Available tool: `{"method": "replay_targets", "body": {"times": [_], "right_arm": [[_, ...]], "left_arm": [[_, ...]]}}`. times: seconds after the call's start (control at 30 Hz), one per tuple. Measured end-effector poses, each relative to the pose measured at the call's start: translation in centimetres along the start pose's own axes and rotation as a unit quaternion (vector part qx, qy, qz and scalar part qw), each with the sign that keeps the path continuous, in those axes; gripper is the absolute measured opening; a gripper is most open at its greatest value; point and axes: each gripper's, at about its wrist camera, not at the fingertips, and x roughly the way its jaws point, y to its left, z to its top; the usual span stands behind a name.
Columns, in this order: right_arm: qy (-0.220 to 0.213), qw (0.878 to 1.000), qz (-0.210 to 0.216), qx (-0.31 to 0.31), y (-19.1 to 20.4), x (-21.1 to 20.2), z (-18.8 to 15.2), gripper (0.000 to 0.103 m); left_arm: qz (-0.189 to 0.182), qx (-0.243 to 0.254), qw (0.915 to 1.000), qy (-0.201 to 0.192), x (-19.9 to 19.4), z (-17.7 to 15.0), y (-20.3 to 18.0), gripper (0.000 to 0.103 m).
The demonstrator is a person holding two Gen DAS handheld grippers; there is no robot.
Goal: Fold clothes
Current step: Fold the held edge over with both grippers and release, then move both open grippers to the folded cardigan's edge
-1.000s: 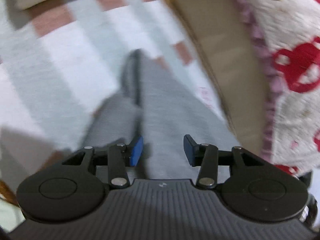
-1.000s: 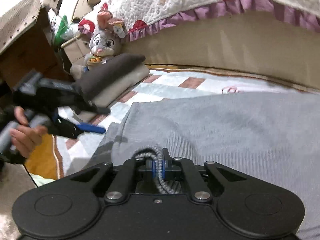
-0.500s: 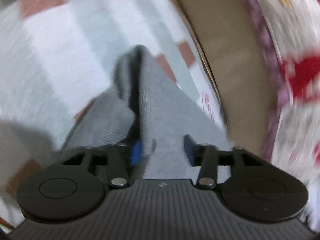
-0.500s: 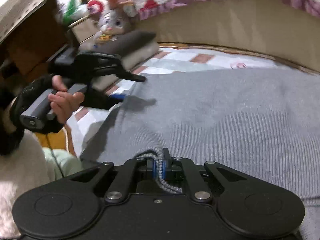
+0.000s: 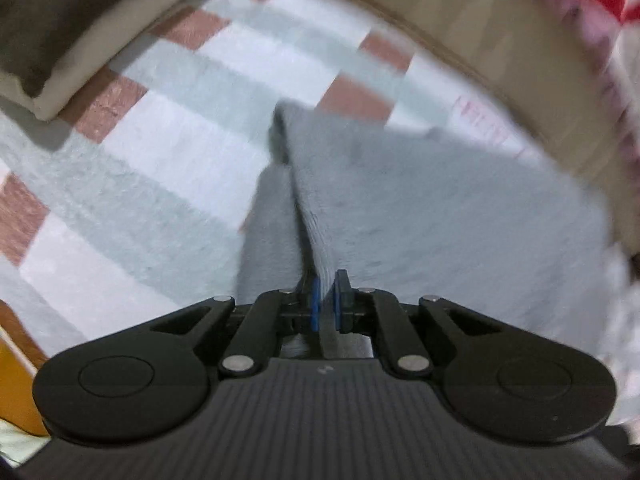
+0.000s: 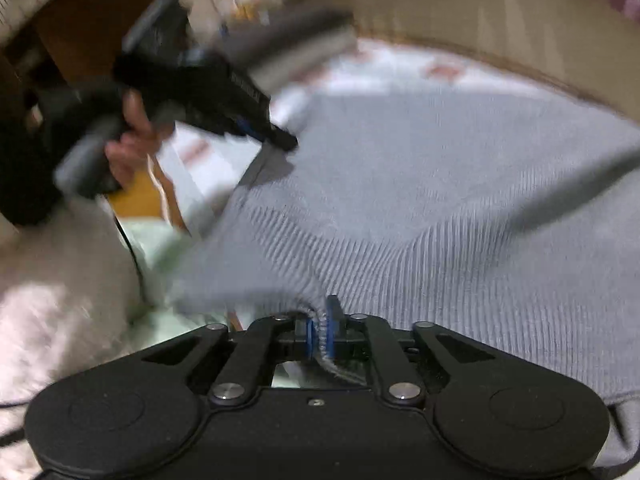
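Observation:
A grey knit sweater [image 5: 420, 208] lies spread on a checked blanket [image 5: 160, 160]. My left gripper [image 5: 326, 296] is shut on a raised fold at the sweater's edge, and the cloth runs away from the blue pads in a ridge. In the right wrist view the sweater [image 6: 440, 200] fills the middle. Its ribbed hem sits between the pads of my right gripper [image 6: 320, 328], whose jaws are opening while the pads still touch the hem. The left gripper [image 6: 276, 140] appears there too, held by a hand [image 6: 128, 148], at the sweater's left edge.
A beige bed side [image 5: 520, 40] under a red-patterned quilt borders the blanket at the back. A folded dark and cream cushion [image 5: 80, 20] lies at the far left. Brown furniture [image 6: 92, 20], an orange surface [image 6: 136, 196] and pale green cloth [image 6: 160, 240] sit on the left.
My left gripper's jaws closed on the sweater's edge and the wrist rolled. The right gripper shifted with the hem still between its pads, and the left gripper came closer to it.

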Motion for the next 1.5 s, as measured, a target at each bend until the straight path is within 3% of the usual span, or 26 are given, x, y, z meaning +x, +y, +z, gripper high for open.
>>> {"method": "replay_targets", "body": {"times": [0.1,0.17,0.23,0.3,0.4,0.47,0.53,0.63,0.73,0.8,0.83,0.87,0.9,0.97,1.03,1.1,1.13,1.27,1.4,1.5], "right_arm": [[-0.02,1.0,0.002,0.008,0.0,-2.1,0.3,0.018],[-0.059,0.997,0.009,0.039,-1.0,-5.1,0.3,0.031],[-0.104,0.992,-0.004,0.075,-2.9,-8.1,0.4,0.038],[-0.142,0.984,-0.041,0.103,-5.4,-10.9,0.7,0.039],[-0.177,0.967,-0.141,0.117,-9.3,-13.9,1.2,0.044],[-0.191,0.955,-0.209,0.084,-11.4,-14.9,1.0,0.044],[-0.169,0.951,-0.257,0.021,-12.6,-14.5,0.6,0.044],[-0.136,0.952,-0.275,0.004,-14.9,-13.7,-0.1,0.043],[-0.12,0.947,-0.284,0.087,-19.1,-13.6,-0.6,0.042],[-0.122,0.938,-0.28,0.164,-21.7,-13.9,-1.0,0.037],[-0.118,0.936,-0.267,0.194,-22.8,-14.0,-1.2,0.019],[-0.112,0.937,-0.247,0.22,-23.7,-14.2,-1.3,0.012],[-0.108,0.938,-0.224,0.243,-24.6,-14.4,-1.5,0.013],[-0.093,0.938,-0.206,0.262,-25.6,-14.2,-2.1,0.012],[-0.076,0.938,-0.195,0.276,-26.6,-13.9,-2.7,0.013],[-0.061,0.938,-0.183,0.29,-27.4,-13.7,-3.3,0.016],[-0.058,0.936,-0.174,0.3,-27.7,-13.6,-3.7,0.017],[-0.044,0.938,-0.175,0.297,-27.2,-13.3,-4.3,0.041],[-0.008,0.941,-0.174,0.291,-27.2,-12.2,-4.2,0.045],[-0.003,0.951,-0.161,0.263,-26.2,-11.4,-3.6,0.045]], "left_arm": [[0.029,0.026,0.9979,-0.052,-2.1,0.2,-0.6,0.012],[0.054,0.062,0.9921,-0.095,-3.8,0.0,-1.4,0.025],[0.053,0.093,0.9868,-0.122,-4.7,-0.3,-2.4,0.042],[0.022,0.107,0.9863,-0.124,-4.9,-0.7,-3.3,0.052],[-0.04,0.123,0.9837,-0.126,-5.0,-1.4,-5.7,0.075],[-0.061,0.128,0.9797,-0.142,-4.9,-2.3,-7.7,0.083],[-0.078,0.114,0.9785,-0.153,-4.6,-3.4,-9.5,0.083],[-0.107,0.103,0.9794,-0.137,-2.9,-5.4,-11.6,0.083],[-0.082,0.138,0.9804,-0.115,-0.9,-7.6,-13.4,0.082],[-0.046,0.189,0.9752,-0.106,-0.3,-8.7,-14.9,0.078],[-0.033,0.207,0.9727,-0.099,-0.2,-9.0,-15.4,0.073],[-0.025,0.22,0.971,-0.09,0.0,-9.1,-15.8,0.069],[-0.025,0.227,0.9706,-0.076,0.1,-9.1,-16.0,0.059],[-0.055,0.219,0.9732,-0.043,0.3,-8.7,-15.6,0.052],[-0.073,0.219,0.9726,-0.025,0.2,-8.6,-15.3,0.03],[-0.072,0.238,0.9684,-0.022,0.1,-9.0,-15.5,0.025],[-0.07,0.247,0.9662,-0.023,0.1,-9.2,-15.6,0.025],[-0.068,0.255,0.9644,-0.019,0.4,-9.4,-16.1,0.026],[-0.059,0.259,0.9639,-0.017,0.8,-9.4,-16.2,0.029],[-0.056,0.254,0.9655,-0.016,1.1,-9.3,-16.1,0.036]]}}
